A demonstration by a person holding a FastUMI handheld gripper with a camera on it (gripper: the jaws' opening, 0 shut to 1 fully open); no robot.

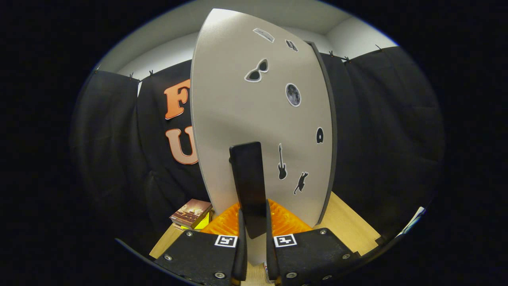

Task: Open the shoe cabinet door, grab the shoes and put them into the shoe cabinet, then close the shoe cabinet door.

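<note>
- From the gripper view, the shoe cabinet door [254, 119] stands upright just ahead, a pale grey panel that serves as the landmark here.
- On the door's face sits a dark upright handle [249, 186], low and near the middle.
- The gripper [253, 234] has its two fingers closed in on the handle's lower end, one on each side, pressing on it.
- Stickers dot the door to the right of and above the handle: sunglasses [256, 71], a moon [293, 94], a guitar [281, 163], a cat [301, 183], a small dark disc [319, 135]; two more near the top are too skewed to make out.
- The door hides the cabinet's inside; whether it stands open or closed I cannot tell.
- At the door's foot, something orange and ribbed [285, 222] shows either side of the fingers, mostly covered.
- Left of the door's base lies a book [191, 213] on the wooden table [349, 226], with something yellow under it, half hidden.
</note>
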